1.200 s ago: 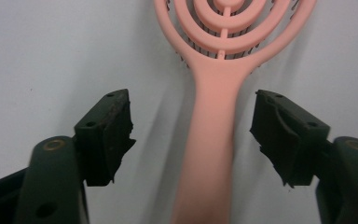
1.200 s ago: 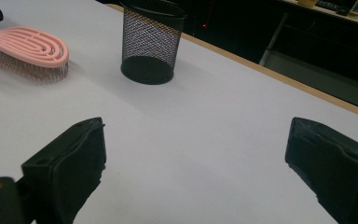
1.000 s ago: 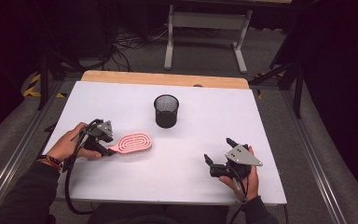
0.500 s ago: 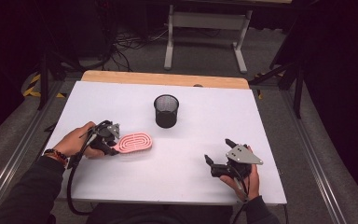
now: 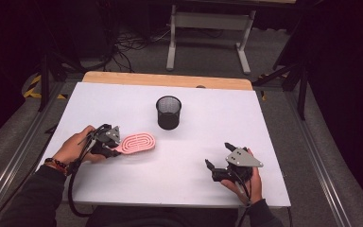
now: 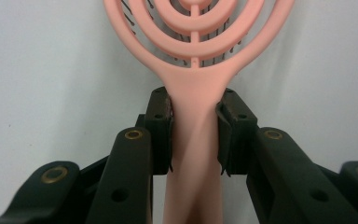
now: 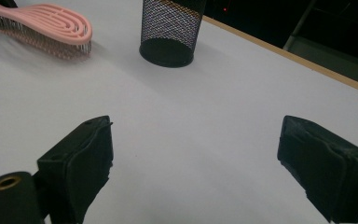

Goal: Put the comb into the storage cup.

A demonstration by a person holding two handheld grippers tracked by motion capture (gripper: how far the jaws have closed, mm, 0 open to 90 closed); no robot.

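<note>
the left gripper [image 5: 108, 144] has just closed its jaws on the handle of the pink hairbrush [image 5: 136, 143], pads pressing both sides of the neck; the brush lies at centre left of the high view, its long axis running from the gripper toward the mesh cup [image 5: 168, 112], up and to the right, near but apart. the right gripper [image 5: 220, 165], jaws wide with nothing between, sits at lower right, farther from both

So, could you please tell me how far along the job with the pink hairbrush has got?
Done: the left hand-held gripper has closed on the hairbrush handle. In hand: the brush lies on the table, bristles down. Left, probably: lifting it, perhaps into the mesh cup. The right hand-held gripper is open.
</note>
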